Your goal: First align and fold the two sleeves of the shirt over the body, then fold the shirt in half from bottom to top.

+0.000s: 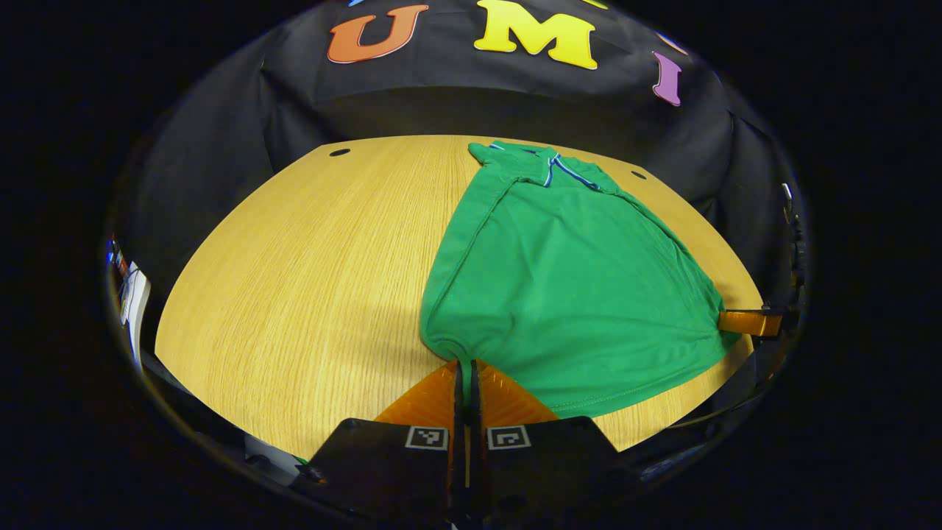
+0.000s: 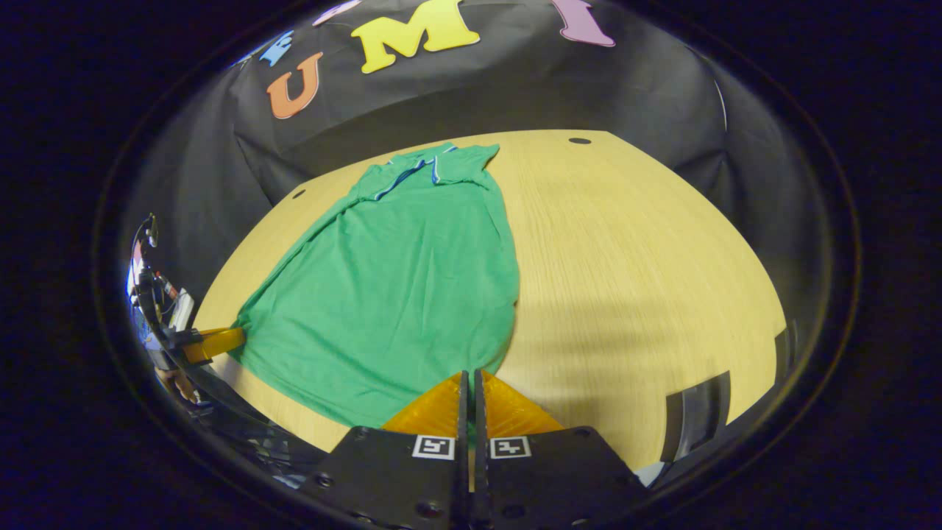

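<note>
A green shirt (image 1: 574,287) lies flat on the wooden table (image 1: 309,265), collar (image 1: 559,168) at the far end, both sleeves folded in over the body. In the left gripper view my left gripper (image 1: 465,364) is shut on the near left hem corner, where the cloth puckers. The right gripper (image 1: 745,322) pinches the other hem corner at the far right. In the right gripper view the shirt (image 2: 397,287) stretches away to its collar (image 2: 412,171). There my right gripper (image 2: 471,375) is shut on the hem's right corner, and the left gripper (image 2: 215,342) holds the left one.
Bare table (image 2: 647,265) spreads wide on either side of the shirt, with small dark holes (image 1: 339,152) (image 2: 579,140) near the far edge. The black cloth wall rises behind the table. Some white and dark gear (image 1: 134,302) sits beyond the table's left edge.
</note>
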Tool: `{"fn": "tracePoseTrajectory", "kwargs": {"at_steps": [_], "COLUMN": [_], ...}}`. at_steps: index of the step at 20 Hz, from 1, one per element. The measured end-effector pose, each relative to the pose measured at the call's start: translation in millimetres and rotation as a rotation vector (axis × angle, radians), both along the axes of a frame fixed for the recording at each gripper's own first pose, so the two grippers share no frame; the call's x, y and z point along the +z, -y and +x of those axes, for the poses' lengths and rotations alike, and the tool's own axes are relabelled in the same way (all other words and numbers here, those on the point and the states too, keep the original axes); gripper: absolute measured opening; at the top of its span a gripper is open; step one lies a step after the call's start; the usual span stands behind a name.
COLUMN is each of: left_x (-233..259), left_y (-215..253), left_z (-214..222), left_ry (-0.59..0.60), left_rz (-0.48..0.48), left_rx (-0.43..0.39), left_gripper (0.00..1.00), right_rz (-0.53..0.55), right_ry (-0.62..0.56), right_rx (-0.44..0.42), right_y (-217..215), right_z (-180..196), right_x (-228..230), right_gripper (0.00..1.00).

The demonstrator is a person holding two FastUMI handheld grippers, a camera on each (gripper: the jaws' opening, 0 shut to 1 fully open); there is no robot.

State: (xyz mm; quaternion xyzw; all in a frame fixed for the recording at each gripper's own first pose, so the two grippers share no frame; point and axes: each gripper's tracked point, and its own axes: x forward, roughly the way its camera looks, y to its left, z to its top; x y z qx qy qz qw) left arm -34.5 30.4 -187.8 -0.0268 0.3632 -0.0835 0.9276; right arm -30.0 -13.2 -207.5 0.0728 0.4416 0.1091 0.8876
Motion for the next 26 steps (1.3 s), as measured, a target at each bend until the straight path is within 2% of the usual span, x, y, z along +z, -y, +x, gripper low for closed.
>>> {"fn": "tracePoseTrajectory", "kwargs": {"at_steps": [2,10,15,20,26], "left_x": [11,92,134,169,190], "left_y": [1,6,24,23,12], "left_z": [2,15,38,73,140], "left_ry": [0.071,0.409,0.536,0.603,0.659], "left_rz": [-0.022,0.088,0.062,0.039,-0.014], "left_rx": [0.005,-0.031,-0.040,-0.015,0.056], "left_gripper": [0.04,0.04,0.04,0.04,0.04], "right_rz": [0.004,0.010,0.038,0.068,0.090], "right_ry": [0.022,0.166,0.250,0.289,0.352], "right_rx": [0.009,0.052,0.055,0.039,0.036], "right_y": [0,-14,-18,-17,-24], "right_z": [0,4,24,66,143], "right_x": [6,51,89,119,156], "right_gripper": [0.03,0.03,0.03,0.03,0.03]}}
